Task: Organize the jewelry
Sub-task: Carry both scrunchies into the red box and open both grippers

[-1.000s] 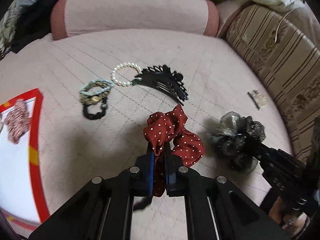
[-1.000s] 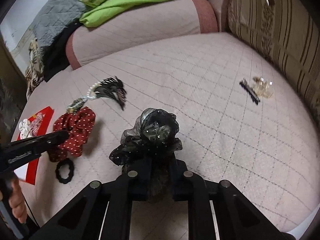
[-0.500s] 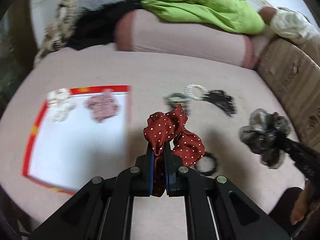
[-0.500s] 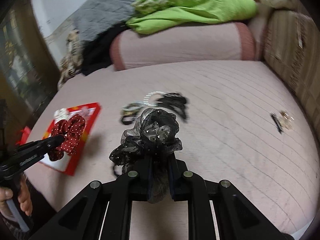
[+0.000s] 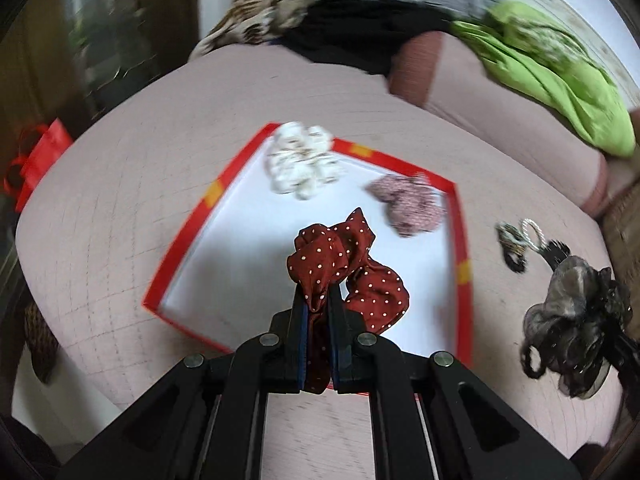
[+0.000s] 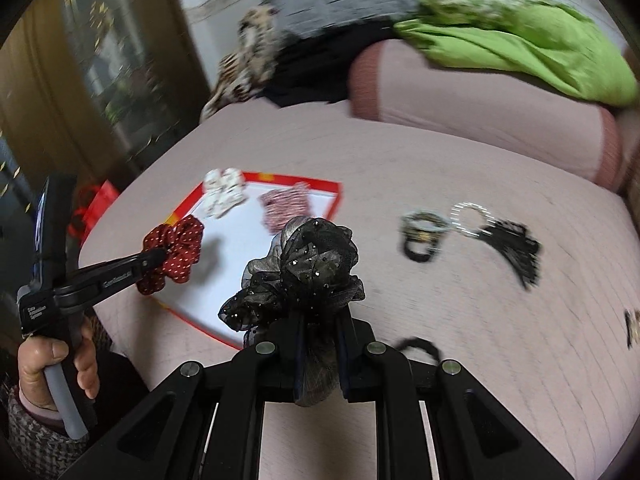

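Note:
My left gripper [image 5: 318, 300] is shut on a red polka-dot scrunchie [image 5: 348, 264] and holds it above the white inside of a red-rimmed box [image 5: 176, 264]. A white scrunchie [image 5: 300, 164] and a pink patterned scrunchie [image 5: 408, 204] lie in the box. My right gripper [image 6: 320, 332] is shut on a black sheer scrunchie [image 6: 308, 264], near the box's right front edge [image 6: 332, 204]. The left gripper and red scrunchie [image 6: 172, 252] also show in the right wrist view.
On the pink quilted bed lie several bracelets [image 6: 420, 232], a pearl ring bracelet [image 6: 468, 220], a black comb clip [image 6: 512, 248], a black hair tie [image 6: 416, 348] and a small clip [image 6: 632, 324]. A pink bolster [image 6: 480, 92], green cloth [image 6: 520, 28], a red bag [image 5: 36, 156].
Both grippers have swung left with their scrunchies. The left gripper now hangs over the box, which was at the far left before. The loose jewelry now lies to the right.

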